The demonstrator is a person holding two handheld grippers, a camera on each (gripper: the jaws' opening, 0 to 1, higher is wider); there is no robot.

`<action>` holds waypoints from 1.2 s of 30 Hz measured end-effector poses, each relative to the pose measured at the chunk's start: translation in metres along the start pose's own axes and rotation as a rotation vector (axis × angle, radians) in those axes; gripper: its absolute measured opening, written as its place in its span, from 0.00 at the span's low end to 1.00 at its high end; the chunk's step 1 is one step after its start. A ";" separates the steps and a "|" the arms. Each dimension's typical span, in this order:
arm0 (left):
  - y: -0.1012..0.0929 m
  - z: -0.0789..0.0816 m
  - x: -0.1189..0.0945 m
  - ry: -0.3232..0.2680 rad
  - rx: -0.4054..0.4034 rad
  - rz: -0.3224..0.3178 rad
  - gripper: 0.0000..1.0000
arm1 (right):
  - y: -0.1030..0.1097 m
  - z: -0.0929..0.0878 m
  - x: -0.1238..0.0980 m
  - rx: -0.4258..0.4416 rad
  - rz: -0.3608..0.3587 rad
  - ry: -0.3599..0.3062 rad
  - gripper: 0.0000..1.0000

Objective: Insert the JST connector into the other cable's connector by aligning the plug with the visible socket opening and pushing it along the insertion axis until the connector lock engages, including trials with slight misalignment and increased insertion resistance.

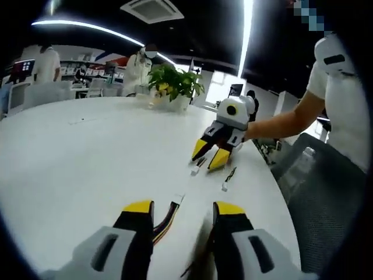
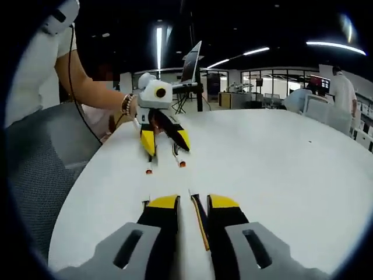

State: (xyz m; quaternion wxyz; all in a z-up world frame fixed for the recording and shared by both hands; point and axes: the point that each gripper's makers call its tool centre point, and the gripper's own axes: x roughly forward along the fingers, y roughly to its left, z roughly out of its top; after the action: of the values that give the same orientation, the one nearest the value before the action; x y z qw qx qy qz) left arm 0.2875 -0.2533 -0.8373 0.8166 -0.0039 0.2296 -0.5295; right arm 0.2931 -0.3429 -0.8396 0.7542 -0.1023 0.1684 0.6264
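My left gripper is open low over the white table. A cable of yellow, red and dark wires lies between its jaws, its white connector pointing away. Further off, my right gripper is open with its tips on the table, a small white connector in front of them and another connector end beside it. In the right gripper view, my right gripper is open with a thin yellow-and-dark cable lying loose between its jaws. Opposite it, the left gripper has two orange-tipped cable ends before it.
A person in a white shirt holds the grippers at the table's curved edge, beside a grey mesh chair. A potted plant stands far across the table. People and desks fill the background, and a stand with a laptop rises behind the table.
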 end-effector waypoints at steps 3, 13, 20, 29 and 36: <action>0.001 0.002 0.000 -0.004 -0.003 -0.001 0.32 | -0.001 0.002 0.002 -0.002 0.004 -0.006 0.16; -0.002 0.002 0.007 0.018 0.076 -0.028 0.21 | 0.004 0.001 0.010 -0.032 0.037 0.002 0.13; 0.004 0.002 0.010 0.032 0.120 -0.030 0.09 | 0.003 -0.001 0.012 -0.043 0.043 -0.005 0.07; 0.008 0.001 0.012 0.035 0.129 -0.035 0.01 | 0.002 0.000 0.012 -0.053 0.048 -0.023 0.05; 0.008 0.001 0.013 0.062 0.143 -0.042 0.01 | 0.006 0.006 0.009 -0.031 0.075 -0.045 0.05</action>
State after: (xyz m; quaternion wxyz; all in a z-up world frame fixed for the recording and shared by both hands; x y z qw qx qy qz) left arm 0.2990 -0.2615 -0.8437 0.7960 0.0657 0.2162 -0.5615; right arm 0.2897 -0.3311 -0.8378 0.7322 -0.0935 0.1456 0.6588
